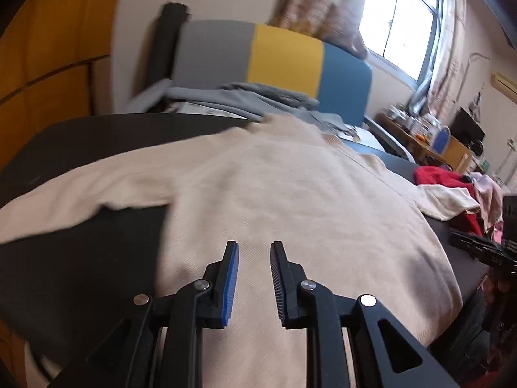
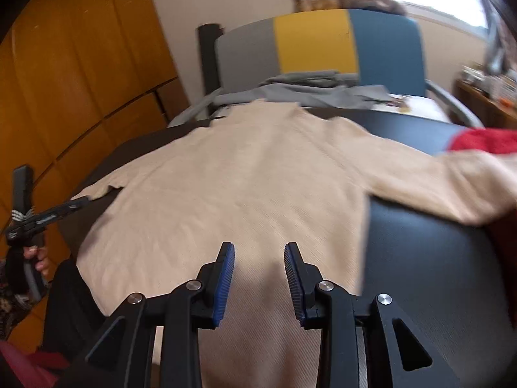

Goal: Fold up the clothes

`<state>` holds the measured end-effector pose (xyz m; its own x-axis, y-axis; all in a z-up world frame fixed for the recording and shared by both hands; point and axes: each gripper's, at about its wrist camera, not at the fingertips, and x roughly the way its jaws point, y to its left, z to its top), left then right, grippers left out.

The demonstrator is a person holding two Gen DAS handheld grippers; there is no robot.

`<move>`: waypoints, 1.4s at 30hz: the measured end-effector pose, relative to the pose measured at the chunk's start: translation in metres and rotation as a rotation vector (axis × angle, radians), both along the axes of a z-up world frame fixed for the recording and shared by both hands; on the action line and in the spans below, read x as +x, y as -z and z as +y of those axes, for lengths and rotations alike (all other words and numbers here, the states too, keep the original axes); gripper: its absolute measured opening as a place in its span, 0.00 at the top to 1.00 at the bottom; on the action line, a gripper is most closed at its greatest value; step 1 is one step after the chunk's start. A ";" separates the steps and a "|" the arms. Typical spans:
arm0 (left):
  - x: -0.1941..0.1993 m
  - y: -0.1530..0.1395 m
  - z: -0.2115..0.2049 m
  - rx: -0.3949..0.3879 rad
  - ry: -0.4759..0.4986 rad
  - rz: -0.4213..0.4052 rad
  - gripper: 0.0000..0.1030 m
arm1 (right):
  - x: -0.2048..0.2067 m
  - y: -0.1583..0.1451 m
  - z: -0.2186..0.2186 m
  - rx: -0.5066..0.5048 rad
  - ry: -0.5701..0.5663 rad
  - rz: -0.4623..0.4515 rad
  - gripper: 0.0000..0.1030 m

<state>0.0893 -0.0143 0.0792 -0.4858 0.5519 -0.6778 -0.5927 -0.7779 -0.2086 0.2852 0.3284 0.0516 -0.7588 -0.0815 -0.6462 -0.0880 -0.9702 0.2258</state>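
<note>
A cream knit sweater (image 1: 290, 194) lies flat on the black table (image 1: 80, 258), neck toward the far edge and a sleeve spread to each side. My left gripper (image 1: 255, 245) hovers over the hem's left part, jaws apart, nothing between the blue pads. The right wrist view shows the same sweater (image 2: 258, 177) on the table (image 2: 436, 258). Over the hem's right part hangs my right gripper (image 2: 259, 246), open and empty as well. The left gripper (image 2: 48, 215) also shows at that view's left edge, held by a hand (image 2: 38, 258).
A chair with a grey, yellow and blue back (image 1: 284, 55) stands behind the table with grey clothes (image 1: 245, 97) piled on it. Red and pink garments (image 1: 452, 187) lie at the table's right end. An orange wooden wardrobe (image 2: 80, 80) is at the left.
</note>
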 end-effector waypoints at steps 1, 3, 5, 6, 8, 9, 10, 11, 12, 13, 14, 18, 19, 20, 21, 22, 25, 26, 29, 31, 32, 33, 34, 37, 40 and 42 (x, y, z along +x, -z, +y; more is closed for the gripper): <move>-0.008 0.003 0.017 -0.001 0.014 -0.012 0.81 | -0.013 -0.002 -0.006 0.009 -0.025 -0.004 0.66; -0.029 0.010 0.048 0.000 0.031 -0.039 0.81 | -0.042 -0.004 -0.007 0.030 -0.061 -0.018 0.64; -0.051 0.019 0.072 -0.006 0.030 -0.060 0.81 | -0.073 -0.005 0.002 0.021 -0.080 -0.034 0.61; -0.064 0.024 0.084 -0.011 0.024 -0.076 0.81 | -0.090 -0.005 0.009 0.004 -0.078 -0.049 0.61; -0.087 0.033 0.106 -0.023 0.010 -0.109 0.81 | -0.125 -0.003 0.024 -0.027 -0.071 -0.078 0.60; -0.099 0.038 0.117 -0.032 0.002 -0.119 0.81 | -0.144 0.000 0.032 -0.031 -0.062 -0.094 0.60; -0.107 0.043 0.124 -0.048 -0.004 -0.118 0.81 | -0.162 0.002 0.040 -0.033 -0.053 -0.109 0.60; -0.114 0.047 0.132 -0.069 -0.015 -0.109 0.81 | -0.178 0.005 0.048 -0.021 -0.047 -0.123 0.60; -0.122 0.051 0.139 -0.095 -0.025 -0.096 0.81 | -0.194 0.008 0.055 0.004 -0.047 -0.136 0.60; -0.128 0.056 0.145 -0.118 -0.026 -0.084 0.81 | -0.210 0.009 0.060 0.041 -0.047 -0.147 0.60; -0.133 0.059 0.150 -0.132 -0.025 -0.072 0.80 | -0.225 0.010 0.066 0.078 -0.046 -0.158 0.59; -0.143 0.062 0.159 -0.123 -0.008 -0.039 0.74 | -0.280 0.011 0.090 0.110 -0.027 -0.157 0.49; -0.143 0.063 0.160 -0.126 -0.008 -0.031 0.73 | -0.293 0.011 0.095 0.107 -0.019 -0.151 0.47; -0.144 0.064 0.162 -0.128 -0.008 -0.024 0.73 | -0.307 0.011 0.100 0.104 -0.013 -0.146 0.46; -0.143 0.065 0.163 -0.129 -0.010 -0.016 0.72 | -0.322 0.012 0.105 0.098 -0.008 -0.148 0.45; -0.142 0.066 0.163 -0.128 -0.013 -0.009 0.72 | -0.336 0.014 0.109 0.097 -0.002 -0.157 0.45; -0.141 0.067 0.162 -0.127 -0.017 0.005 0.72 | -0.375 0.020 0.122 0.091 0.029 -0.172 0.45; -0.141 0.068 0.162 -0.122 -0.018 0.005 0.72 | -0.385 0.022 0.126 0.078 0.039 -0.177 0.45; -0.142 0.069 0.160 -0.108 -0.019 0.003 0.72 | -0.414 0.031 0.136 0.038 0.059 -0.206 0.45; -0.142 0.069 0.160 -0.102 -0.021 0.007 0.72 | -0.429 0.038 0.139 0.029 0.060 -0.230 0.44; -0.141 0.070 0.161 -0.104 -0.022 0.010 0.72 | -0.434 0.040 0.139 0.027 0.053 -0.233 0.43; -0.141 0.070 0.161 -0.104 -0.023 0.013 0.72 | -0.439 0.041 0.139 0.028 0.041 -0.235 0.43; -0.140 0.070 0.160 -0.101 -0.024 0.014 0.72 | -0.444 0.042 0.139 0.032 0.036 -0.239 0.43; -0.139 0.070 0.159 -0.092 -0.027 0.014 0.72 | -0.454 0.046 0.140 0.033 0.030 -0.249 0.41; -0.138 0.070 0.158 -0.081 -0.030 0.011 0.72 | -0.458 0.047 0.141 0.003 0.024 -0.245 0.64; -0.137 0.070 0.158 -0.074 -0.031 0.009 0.72 | -0.456 0.042 0.137 -0.010 0.001 -0.224 0.82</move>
